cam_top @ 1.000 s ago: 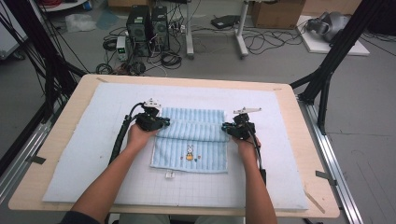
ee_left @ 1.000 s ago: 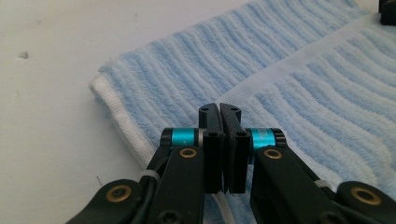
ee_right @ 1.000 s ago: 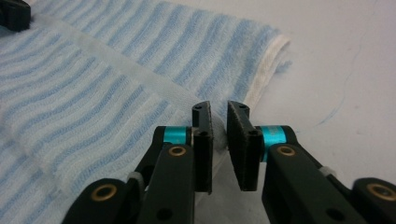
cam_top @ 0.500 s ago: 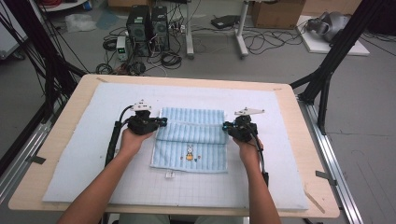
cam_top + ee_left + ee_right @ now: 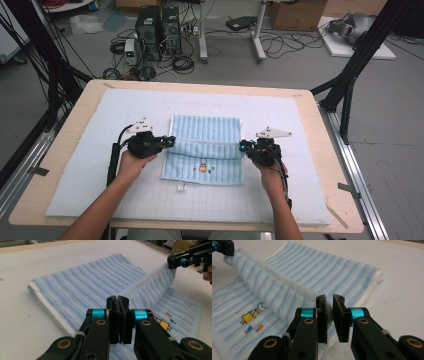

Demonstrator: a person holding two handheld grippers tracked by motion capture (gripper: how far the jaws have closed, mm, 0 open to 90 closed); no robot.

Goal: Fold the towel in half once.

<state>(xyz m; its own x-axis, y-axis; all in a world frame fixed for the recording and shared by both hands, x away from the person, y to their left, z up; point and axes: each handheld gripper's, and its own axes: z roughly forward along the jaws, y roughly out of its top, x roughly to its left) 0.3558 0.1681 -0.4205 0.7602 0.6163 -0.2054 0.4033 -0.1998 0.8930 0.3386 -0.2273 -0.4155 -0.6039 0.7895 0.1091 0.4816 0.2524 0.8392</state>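
Note:
A light-blue striped towel (image 5: 205,131) with a small cartoon print (image 5: 202,165) lies on the white mat. Its fold is lifted into a ridge between the two grippers. My left gripper (image 5: 170,141) is shut on the ridge's left end, and in the left gripper view its jaws (image 5: 117,300) are pressed together on the towel (image 5: 82,287). My right gripper (image 5: 243,146) is shut on the right end. In the right gripper view its pads (image 5: 329,301) pinch a thin bit of towel (image 5: 324,270). Each gripper view shows the other gripper, right (image 5: 175,261) and left (image 5: 224,247), at the far end.
The white gridded mat (image 5: 100,190) covers most of the wooden table (image 5: 340,210). A small white tag (image 5: 182,187) lies by the towel's near edge. Black frame posts (image 5: 350,85) stand at the table's sides. Computers and cables (image 5: 155,30) sit on the floor beyond.
Both hands have drawn toward the near side of the table and slightly up, carrying the towel's pinched edge with them so the fold now lies over the towel's middle.

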